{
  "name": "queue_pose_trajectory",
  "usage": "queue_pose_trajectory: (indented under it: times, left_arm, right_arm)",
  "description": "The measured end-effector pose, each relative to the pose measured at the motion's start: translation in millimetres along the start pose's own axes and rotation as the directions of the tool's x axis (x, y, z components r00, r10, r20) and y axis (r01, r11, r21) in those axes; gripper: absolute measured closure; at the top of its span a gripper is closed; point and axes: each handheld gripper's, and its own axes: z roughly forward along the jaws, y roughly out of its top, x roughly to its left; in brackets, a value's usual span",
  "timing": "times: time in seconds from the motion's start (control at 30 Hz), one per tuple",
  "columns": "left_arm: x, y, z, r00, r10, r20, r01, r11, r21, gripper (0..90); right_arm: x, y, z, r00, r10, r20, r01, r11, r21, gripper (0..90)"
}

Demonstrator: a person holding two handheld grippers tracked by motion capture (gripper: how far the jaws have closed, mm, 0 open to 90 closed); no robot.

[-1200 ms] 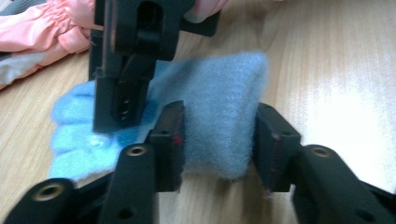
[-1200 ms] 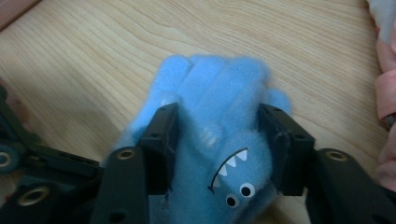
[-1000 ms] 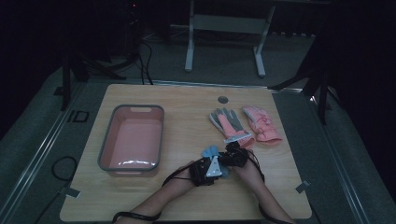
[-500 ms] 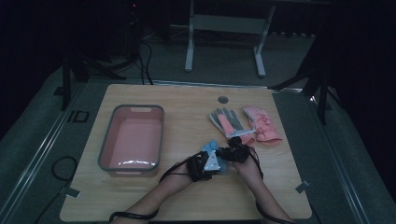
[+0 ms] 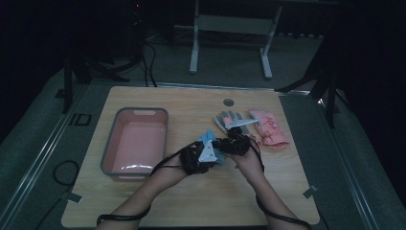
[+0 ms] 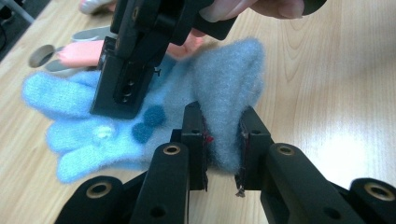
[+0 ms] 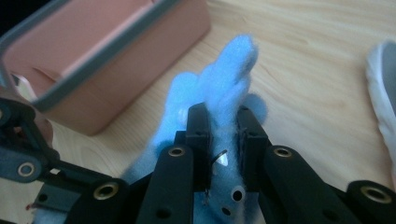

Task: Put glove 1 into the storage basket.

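A light blue fuzzy glove (image 5: 209, 142) is held just above the middle of the bench (image 5: 191, 201), between a pink tub (image 5: 135, 143) toward the left edge and two other gloves toward the right edge: a grey glove (image 5: 231, 120) and a pink glove (image 5: 269, 128) side by side.

The left hand-held gripper (image 6: 220, 140) is clamped on a bunched fold at one end of the blue glove. The right hand-held gripper (image 7: 223, 135) is pinched narrowly on another part of the same glove, with fabric squeezed between its jaws.

The step in hand is judged to be lifting the blue glove with both hand-held grippers, probably for carrying to the tub. For this to be done well, both grips should be kept firm, the two hands should be moved together so the soft fabric is neither stretched nor dropped, and the glove should be raised high enough for its dangling fingers to pass over the tub's grey rim.

In the left gripper view, dark blue dots on the glove are seen, with its fingers spread toward the bench and the right hand-held gripper pressing close above. In the right gripper view, the tub's near corner is seen just beyond the glove. In the high view alone, the whole layout is given: both forearms, the tub's bare inside and the two gloves waiting.
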Motion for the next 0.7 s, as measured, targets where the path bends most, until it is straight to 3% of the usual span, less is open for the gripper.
queue_pose_trajectory:
  times: [0.17,0.33,0.7]
  left_arm:
    - [11.9,-2.6,-25.2,0.9997,-0.009,-0.024,0.010,0.9997,0.022,77.4]
    - [18.2,-8.9,-39.3,0.9986,-0.012,-0.051,0.014,0.9991,0.039,77.4]
    - [34.8,-41.9,-86.1,0.9927,-0.038,-0.115,0.045,0.9972,0.059,77.4]
  right_arm:
    - [16.4,20.2,6.6,0.9995,-0.026,-0.016,0.026,1.000,-0.011,79.2]
    - [30.0,36.2,16.3,0.9980,-0.059,-0.023,0.059,0.998,-0.008,79.3]
    - [61.9,70.9,50.5,0.9918,-0.086,-0.095,0.085,0.996,-0.010,79.3]
